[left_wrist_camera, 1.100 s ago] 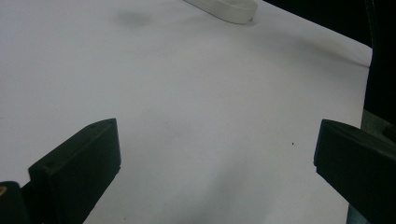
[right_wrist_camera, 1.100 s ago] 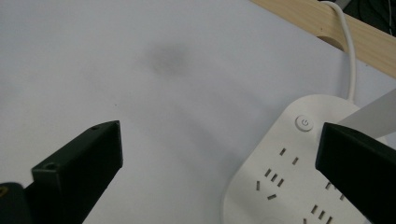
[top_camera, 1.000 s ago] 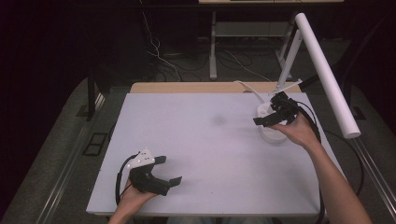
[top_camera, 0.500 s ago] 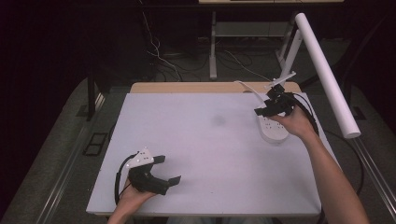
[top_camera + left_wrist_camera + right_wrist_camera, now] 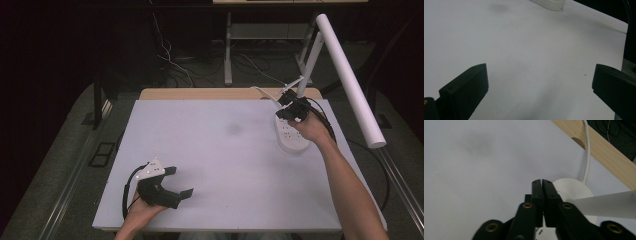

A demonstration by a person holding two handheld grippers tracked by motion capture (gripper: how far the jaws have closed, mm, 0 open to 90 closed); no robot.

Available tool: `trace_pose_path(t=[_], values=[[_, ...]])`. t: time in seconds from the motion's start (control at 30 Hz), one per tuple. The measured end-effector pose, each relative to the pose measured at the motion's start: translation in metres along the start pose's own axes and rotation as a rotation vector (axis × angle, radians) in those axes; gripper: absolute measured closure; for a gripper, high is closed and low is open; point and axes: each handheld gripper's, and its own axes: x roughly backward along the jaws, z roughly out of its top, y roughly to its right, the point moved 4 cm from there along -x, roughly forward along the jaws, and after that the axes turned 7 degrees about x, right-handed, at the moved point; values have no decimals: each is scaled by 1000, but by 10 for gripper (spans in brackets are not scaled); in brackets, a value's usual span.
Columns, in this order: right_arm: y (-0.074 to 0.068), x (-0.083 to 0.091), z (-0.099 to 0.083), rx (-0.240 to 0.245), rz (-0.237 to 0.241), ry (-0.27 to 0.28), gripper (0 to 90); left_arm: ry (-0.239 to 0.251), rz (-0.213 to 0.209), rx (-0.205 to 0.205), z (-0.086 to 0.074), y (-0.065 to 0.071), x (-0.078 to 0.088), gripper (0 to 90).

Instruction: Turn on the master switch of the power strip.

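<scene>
So the big white flat tabletop (image 5: 220,165) has the left black two-jaw gripper (image 5: 180,186) sitting down at about 7 o'clock, near the front edge, held in the person's left hand (image 5: 142,212). Its jaws are spread wide apart with nothing between them; in the left gripper view you just see bare table between the two black pads (image 5: 466,87).

The right black gripper (image 5: 289,107) is up around 1 o'clock, held in the right hand (image 5: 312,129), hovering over the far end of a white oblong power strip (image 5: 292,137) that lies flat on the table. Its jaws are pressed together with nothing visibly between them, as the right gripper view shows pretty clearly (image 5: 542,185).

Just past those jaw tips is the round white base of a desk lamp (image 5: 574,192), with its thin white cord (image 5: 587,150) running off over the light wooden strip (image 5: 604,150) at the table's far edge. The lamp's long white tube head (image 5: 350,80) slants over the right side, at 2 to 3 o'clock.
</scene>
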Motion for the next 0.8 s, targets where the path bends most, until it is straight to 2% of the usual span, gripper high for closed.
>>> trace_pose_path(t=[0.17, 0.4, 0.6, 0.8], values=[[2, -10, 0, 1, -22, -29, 895, 0, -1, 0, 0, 0, 0, 0], [7, -21, 2, 5, -61, -40, 895, 0, -2, 1, 0, -1, 0, 0], [14, -26, 0, -24, -81, -44, 896, 0, -2, 2, 0, -2, 1, 0], [22, -30, -3, -41, -81, -39, 895, -2, -2, 0, 0, -2, 1, 0]])
